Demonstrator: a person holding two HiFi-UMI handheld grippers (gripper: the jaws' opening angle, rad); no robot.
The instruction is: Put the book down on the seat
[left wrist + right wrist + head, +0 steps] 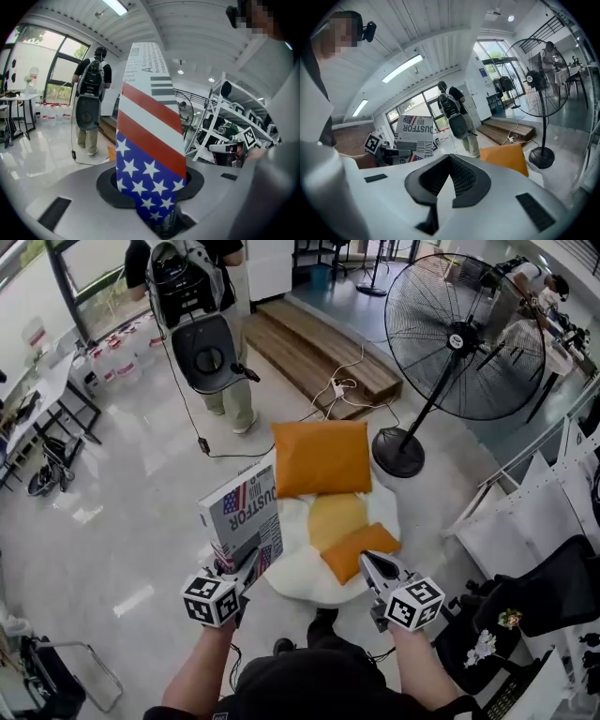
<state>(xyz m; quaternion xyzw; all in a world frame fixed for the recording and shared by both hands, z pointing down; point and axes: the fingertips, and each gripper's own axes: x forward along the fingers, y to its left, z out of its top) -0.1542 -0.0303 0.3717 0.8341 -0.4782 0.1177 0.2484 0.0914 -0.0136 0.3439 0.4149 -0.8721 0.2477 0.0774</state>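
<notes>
Here, the biggest thing is the shiny pale floor. On the far right side of it stands a big black fan on a round foot. At the far end lies a low wooden step. A person with a dark backpack stands on the floor just left of it.

In the middle, near the one who holds the grippers, is the soft white seat. A big orange cushion leans at its far side. A yellow cushion lies in front of that one. A small orange cushion lies nearest, on the right part of the seat.

The book is not on the seat yet. It is up in the air over the left edge of the seat, standing up and tipped a bit. Its cover has stars and red and white stripes.

The left gripper holds the book by its near bottom edge. Its jaws are clamped on the book, and the book fills the middle of the left gripper view.

The right gripper is over the near right edge of the seat, next to the small orange cushion. Its jaws are together at the tips and nothing is in them.
</notes>
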